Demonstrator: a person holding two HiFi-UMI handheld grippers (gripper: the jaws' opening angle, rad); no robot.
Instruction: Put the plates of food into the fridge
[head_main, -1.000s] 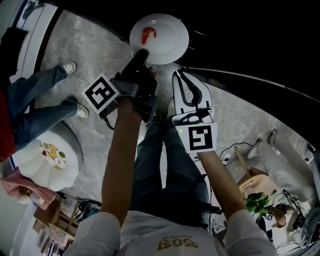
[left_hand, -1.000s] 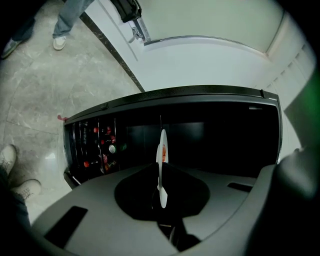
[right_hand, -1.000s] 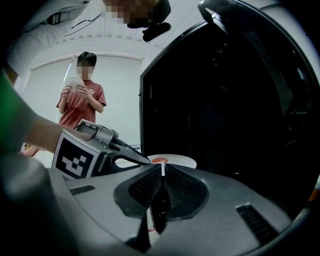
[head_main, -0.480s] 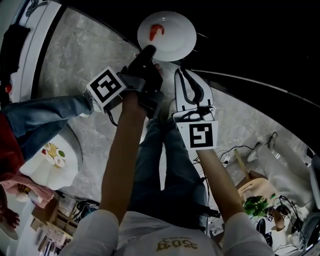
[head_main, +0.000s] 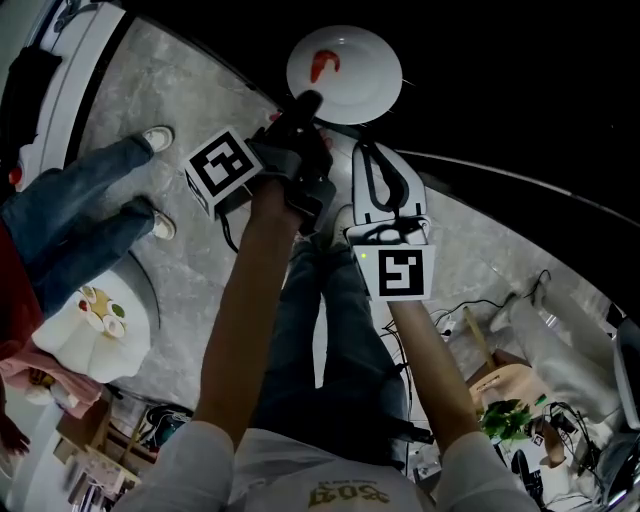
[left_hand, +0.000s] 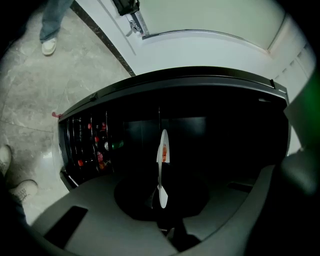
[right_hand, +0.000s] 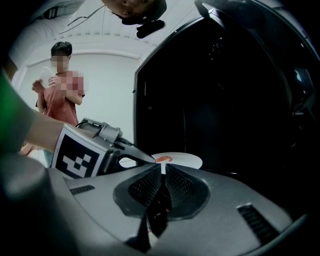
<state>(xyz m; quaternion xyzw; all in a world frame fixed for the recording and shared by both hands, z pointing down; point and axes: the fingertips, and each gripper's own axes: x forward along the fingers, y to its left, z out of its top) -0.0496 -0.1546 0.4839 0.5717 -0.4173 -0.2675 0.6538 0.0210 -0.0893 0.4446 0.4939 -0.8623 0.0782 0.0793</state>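
As the head view is read, the plate (head_main: 345, 75) is found gripped at its near rim by the left gripper (head_main: 305, 102), with the red food (head_main: 322, 65) lying towards the plate's left side. The plate is held out ahead of that gripper, against the black of the fridge (head_main: 520, 80). The right gripper (head_main: 372, 150) is carried just beside it, to the right and a little behind, and nothing is touched by it.

In the left gripper view the plate (left_hand: 161, 170) is seen edge-on as a thin white line between the jaws, which are closed on its rim. It is pointed straight along the gripper into the dark fridge (left_hand: 210, 130). What are taken for bottles (left_hand: 97, 145) are racked at the left side of the opening.

In the right gripper view the jaws are pressed together with nothing between them. The plate (right_hand: 180, 160) is shown lying level just beyond them, with the left gripper (right_hand: 142, 159) at its left rim.

The coming move is judged to be a straight push forward by the left hand, the one already on the plate. The plate would be kept flat. The shelf to receive it cannot be made out in the dark.
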